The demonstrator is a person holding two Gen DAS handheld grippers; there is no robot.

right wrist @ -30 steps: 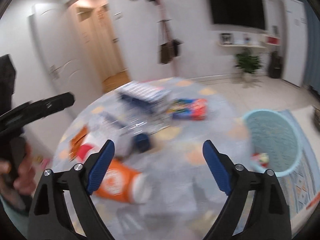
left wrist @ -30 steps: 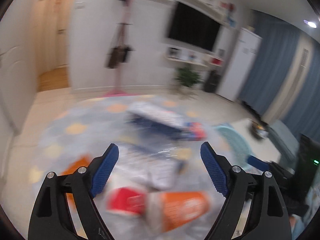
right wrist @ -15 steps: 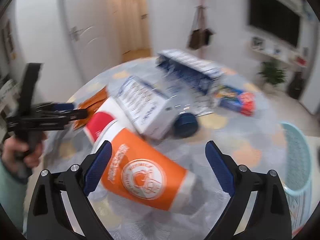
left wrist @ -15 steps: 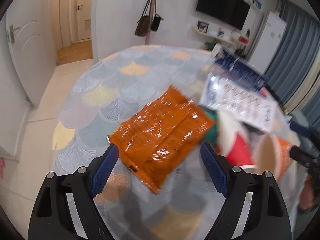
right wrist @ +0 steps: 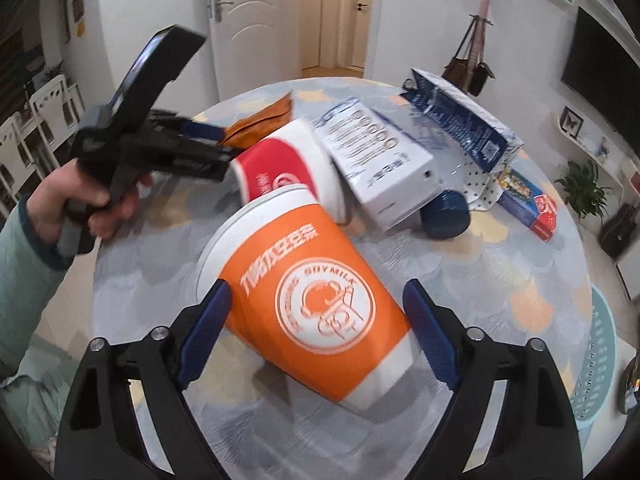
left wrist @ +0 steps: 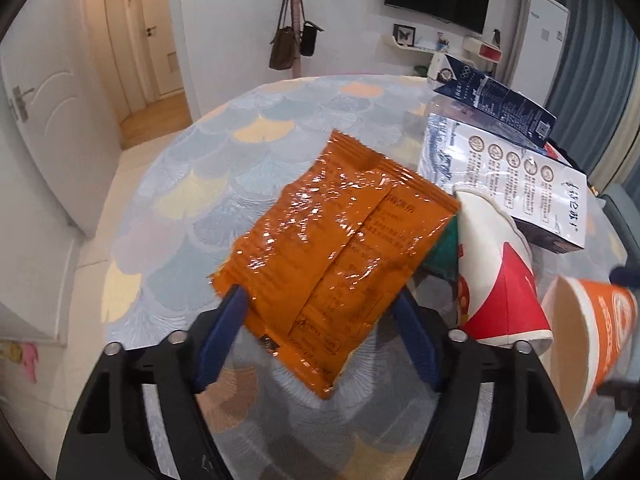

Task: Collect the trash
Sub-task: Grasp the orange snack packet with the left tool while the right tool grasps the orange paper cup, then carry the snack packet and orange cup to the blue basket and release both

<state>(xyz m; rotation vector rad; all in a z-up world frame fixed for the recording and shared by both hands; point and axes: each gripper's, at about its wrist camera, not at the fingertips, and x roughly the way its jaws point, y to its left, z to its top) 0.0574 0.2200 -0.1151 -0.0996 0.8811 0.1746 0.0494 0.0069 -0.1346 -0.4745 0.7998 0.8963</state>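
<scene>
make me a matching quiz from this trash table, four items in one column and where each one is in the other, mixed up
Items:
1. orange wrapper
2. orange cup
3. red and white cup
4. dark blue carton

Places:
a. lying on its side between the open right gripper fingers
b. at the far side of the pile, behind the white box
c. between the open left gripper fingers
d. on its side just beyond the orange cup

Pairs: 1-c, 2-a, 3-d, 4-b
</scene>
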